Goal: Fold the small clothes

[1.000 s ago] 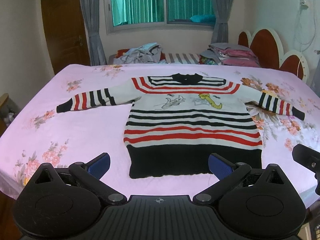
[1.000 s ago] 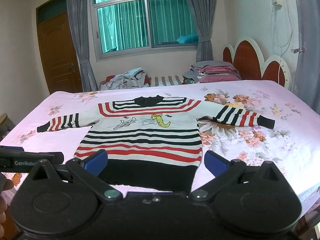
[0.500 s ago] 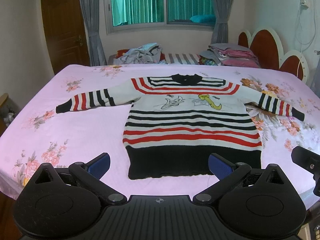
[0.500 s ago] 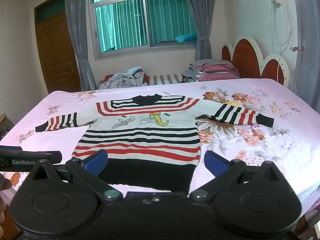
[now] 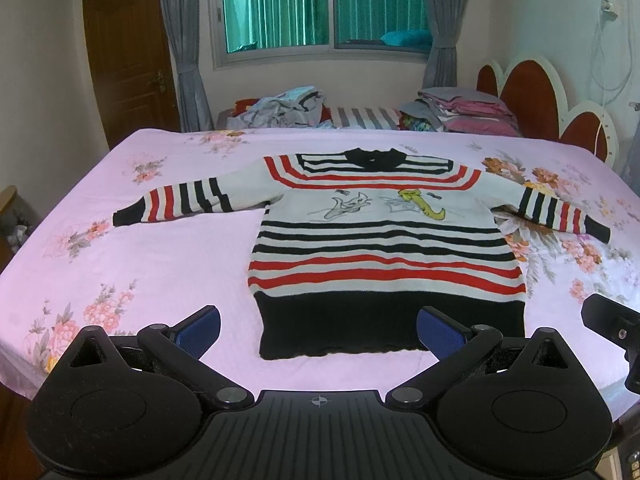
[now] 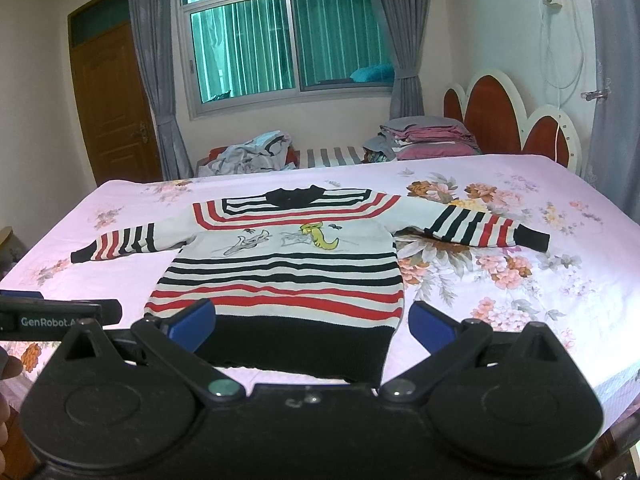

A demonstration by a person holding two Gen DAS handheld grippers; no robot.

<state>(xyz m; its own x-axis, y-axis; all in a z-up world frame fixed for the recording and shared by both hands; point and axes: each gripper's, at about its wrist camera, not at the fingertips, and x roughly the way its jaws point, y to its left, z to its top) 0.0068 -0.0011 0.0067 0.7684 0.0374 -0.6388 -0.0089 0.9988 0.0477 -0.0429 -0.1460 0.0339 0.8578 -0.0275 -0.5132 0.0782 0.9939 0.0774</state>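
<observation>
A small striped sweater (image 5: 380,240) (image 6: 288,272) in red, black and white lies flat on the bed, front up, both sleeves spread out sideways and its black hem nearest me. My left gripper (image 5: 318,326) hovers open just in front of the hem, nothing between its blue pads (image 5: 198,326). My right gripper (image 6: 310,326) is open too, held above the hem's right half, its pads (image 6: 432,326) empty. Each gripper shows at the edge of the other's view.
The bed (image 5: 120,248) has a pink floral sheet. At its far side lie a loose heap of clothes (image 5: 280,110) and a stack of folded bedding (image 5: 460,114). A red and white headboard (image 5: 532,96) stands at the right, a wooden door (image 5: 128,52) at the left.
Both grippers have drifted slightly; the sweater shifts a little left and down in the right wrist view. The sweater itself has not moved, and both grippers stay open.
</observation>
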